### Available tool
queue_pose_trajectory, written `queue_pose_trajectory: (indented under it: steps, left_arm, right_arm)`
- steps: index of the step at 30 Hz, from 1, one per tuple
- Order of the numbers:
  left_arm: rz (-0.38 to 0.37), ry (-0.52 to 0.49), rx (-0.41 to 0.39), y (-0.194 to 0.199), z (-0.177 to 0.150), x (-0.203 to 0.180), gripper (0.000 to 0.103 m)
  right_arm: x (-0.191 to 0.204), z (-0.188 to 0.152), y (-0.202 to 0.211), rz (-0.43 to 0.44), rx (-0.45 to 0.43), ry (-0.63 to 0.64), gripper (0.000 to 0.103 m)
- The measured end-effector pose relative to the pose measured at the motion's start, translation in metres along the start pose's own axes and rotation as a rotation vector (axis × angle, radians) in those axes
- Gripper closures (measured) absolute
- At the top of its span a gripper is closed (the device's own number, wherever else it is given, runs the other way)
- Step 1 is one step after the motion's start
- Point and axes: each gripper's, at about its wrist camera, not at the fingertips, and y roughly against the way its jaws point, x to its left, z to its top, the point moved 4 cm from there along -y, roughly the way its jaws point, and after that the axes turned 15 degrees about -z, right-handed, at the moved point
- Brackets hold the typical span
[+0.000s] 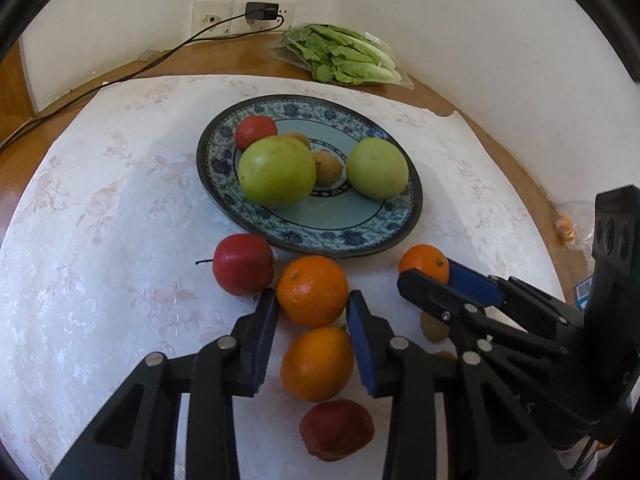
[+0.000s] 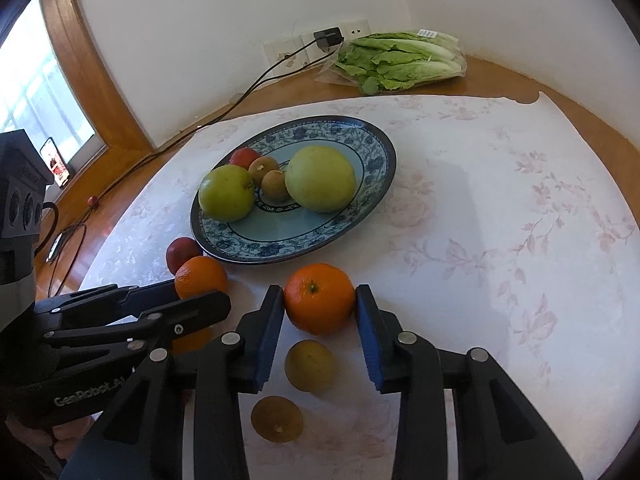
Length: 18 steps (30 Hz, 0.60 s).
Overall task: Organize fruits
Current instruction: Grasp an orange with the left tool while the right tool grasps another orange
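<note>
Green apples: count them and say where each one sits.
2, both on the plate: one green apple on its left beside the red fruit, the other on its right. None seems hidden.

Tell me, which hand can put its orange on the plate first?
Probably the right gripper. Its orange lies nearer the plate, with bare cloth between. The left gripper also grips an orange, with a red apple close beside.

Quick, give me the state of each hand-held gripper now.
Left hand-held gripper: shut on an orange lying on the tablecloth.
Right hand-held gripper: shut on another orange, also on the tablecloth, near the plate.
</note>
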Motion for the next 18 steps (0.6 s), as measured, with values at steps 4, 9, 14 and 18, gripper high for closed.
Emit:
queue_pose_trajectory:
  steps: [4,9,14,18]
  left_arm:
    - [-0.01,-0.004,-0.001,0.0,0.0,0.0,0.067]
    - [-0.022,-0.016,0.001,0.003,-0.003,-0.002,0.067]
    - [-0.033,-0.024,-0.007,0.007,-0.002,-0.003,0.067]
    - [-0.039,-0.03,-0.018,0.012,-0.001,-0.005,0.067]
  right_arm:
    - [0.0,-0.001,0.001,0.012,0.002,-0.006,0.066]
    - [-0.001,-0.001,0.006,0.009,-0.01,-0.009,0.066]
    - [0.0,0.001,0.012,0.006,-0.027,-0.006,0.066]
    - [0.002,0.002,0.018,0.007,-0.04,-0.003,0.066]
